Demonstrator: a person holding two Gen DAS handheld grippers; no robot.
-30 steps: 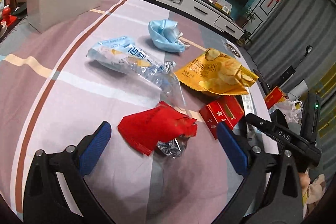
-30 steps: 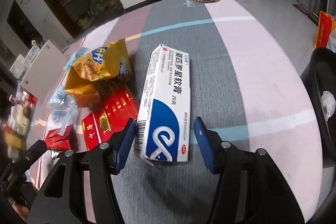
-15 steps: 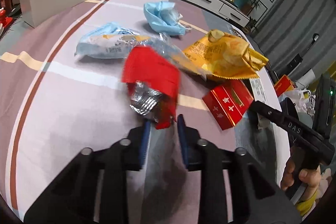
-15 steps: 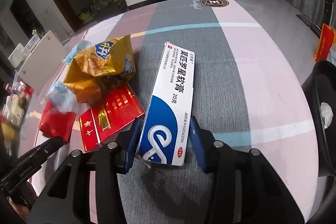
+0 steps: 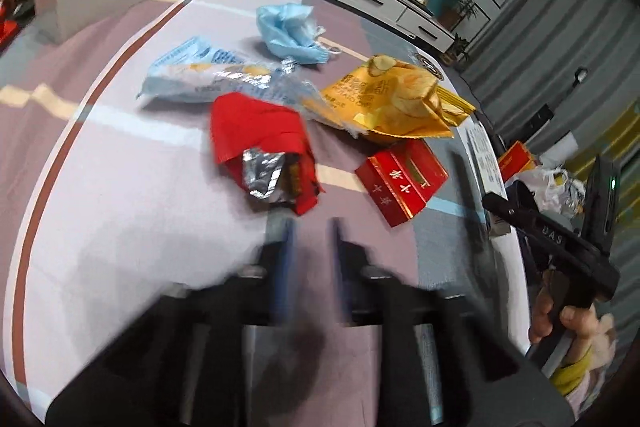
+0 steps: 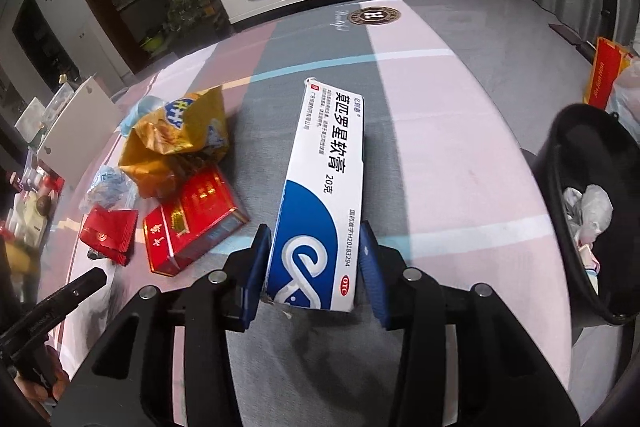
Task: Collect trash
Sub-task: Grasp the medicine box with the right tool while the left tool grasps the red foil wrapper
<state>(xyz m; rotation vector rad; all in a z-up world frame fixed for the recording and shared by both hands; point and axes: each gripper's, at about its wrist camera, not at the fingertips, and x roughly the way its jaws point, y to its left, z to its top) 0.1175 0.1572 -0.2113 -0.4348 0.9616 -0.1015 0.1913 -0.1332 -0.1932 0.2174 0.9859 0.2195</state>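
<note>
A striped cloth (image 5: 120, 227) in pink, grey and white is covering the table and carrying all the litter. At the table's right edge a black bin (image 6: 568, 163) is standing, with crumpled white scraps lying inside it.

The right gripper (image 6: 316, 259) is clamping the near end of a long white-and-blue ointment box (image 6: 324, 187) — both blue pads are pressing against its sides, and the jaws are standing about as far apart as the box is wide. The box is pointing away from the camera over the grey stripe (whether its far end is resting on the cloth I cannot tell).

To its left a crumpled yellow chip bag (image 5: 396, 103) is lying, partly overlapping a red cigarette box (image 5: 402, 183) just in front of it. Beyond them a pale blue snack wrapper (image 5: 200, 75) and a bunched blue face mask (image 5: 288, 31) are lying well up the cloth.

The left gripper (image 5: 310, 231) is blurred with motion; its jaws are opening, a narrow gap showing between them. The red foil-lined wrapper (image 5: 260, 139) is sitting just ahead of the fingertips — nothing is lying between the pads, and the wrapper's lower corner is near the left pad.

At the right edge of the left view a hand (image 5: 568, 323) is gripping the other tool's handle.
</note>
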